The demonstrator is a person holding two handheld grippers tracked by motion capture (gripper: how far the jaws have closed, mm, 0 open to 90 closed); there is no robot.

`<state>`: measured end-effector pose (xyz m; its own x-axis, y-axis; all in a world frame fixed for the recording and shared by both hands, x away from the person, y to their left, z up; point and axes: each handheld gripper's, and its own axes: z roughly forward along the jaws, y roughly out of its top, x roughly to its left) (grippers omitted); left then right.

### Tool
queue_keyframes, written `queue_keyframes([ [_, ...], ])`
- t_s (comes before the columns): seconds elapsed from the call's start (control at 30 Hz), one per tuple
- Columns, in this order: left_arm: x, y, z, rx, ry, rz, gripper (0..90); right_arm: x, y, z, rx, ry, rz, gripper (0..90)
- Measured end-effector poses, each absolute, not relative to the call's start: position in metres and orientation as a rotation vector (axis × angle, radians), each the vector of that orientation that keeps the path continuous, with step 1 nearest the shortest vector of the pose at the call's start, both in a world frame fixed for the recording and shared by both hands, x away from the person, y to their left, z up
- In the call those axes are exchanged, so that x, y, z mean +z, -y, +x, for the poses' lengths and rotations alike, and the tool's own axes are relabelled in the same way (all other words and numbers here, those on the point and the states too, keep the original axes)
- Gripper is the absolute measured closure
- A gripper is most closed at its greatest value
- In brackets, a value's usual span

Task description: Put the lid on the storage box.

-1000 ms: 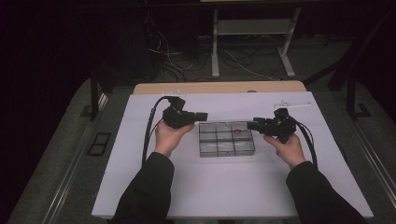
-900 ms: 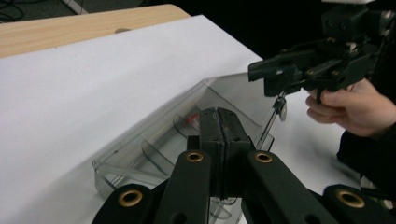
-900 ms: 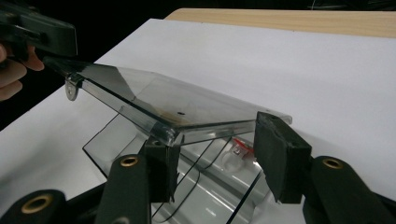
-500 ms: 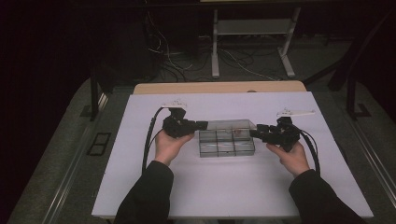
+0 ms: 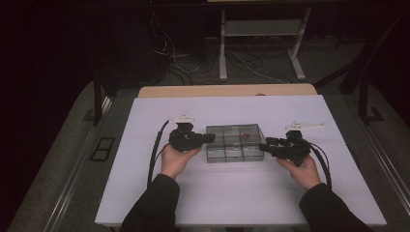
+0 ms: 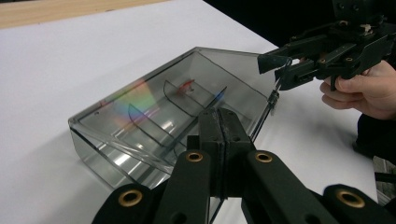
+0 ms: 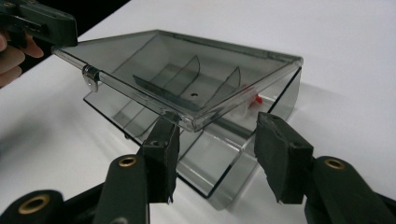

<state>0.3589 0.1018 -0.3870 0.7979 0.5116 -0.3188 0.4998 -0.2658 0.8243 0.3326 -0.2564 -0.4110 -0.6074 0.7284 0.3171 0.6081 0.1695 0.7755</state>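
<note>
— So, where is the clear box point(image 5: 235, 142)?

— It sits on the white table point(image 5: 241, 193), between the two hands. Its lid point(image 7: 177, 70) is partly lifted. A small red thing point(image 6: 186, 85) lies inside one part.

— What about the left gripper point(image 5: 209, 138)?

— Its jaws are pressed tight together at the box's edge. I cannot tell if it pinches anything.

— And the right gripper point(image 5: 263, 146)?

— Its jaws stand half open around the lid's corner, not squeezing it.
</note>
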Motion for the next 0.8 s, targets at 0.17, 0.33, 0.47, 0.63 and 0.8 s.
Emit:
queue_keyframes([
  [0.17, -0.396, -0.103, 0.354, 0.01, -0.771, 1.914, 88.3, -0.417, 0.257, 0.327, 1.403, -2.319, 1.332, 50.2],
  [0.33, -0.401, -0.107, 0.346, 0.008, -0.777, 1.94, 86.3, -0.421, 0.258, 0.319, 1.387, -2.34, 1.318, 50.5],
  [0.47, -0.402, -0.112, 0.34, 0.014, -0.779, 1.926, 74.5, -0.42, 0.261, 0.313, 1.42, -2.332, 1.32, 50.5],
  [0.63, -0.402, -0.118, 0.332, 0.025, -0.815, 1.906, 47.5, -0.417, 0.263, 0.305, 1.437, -2.35, 1.307, 43.1],
  [0.8, -0.404, -0.125, 0.324, 0.031, -0.843, 1.887, 27.6, -0.414, 0.264, 0.297, 1.465, -2.38, 1.287, 21.2],
])
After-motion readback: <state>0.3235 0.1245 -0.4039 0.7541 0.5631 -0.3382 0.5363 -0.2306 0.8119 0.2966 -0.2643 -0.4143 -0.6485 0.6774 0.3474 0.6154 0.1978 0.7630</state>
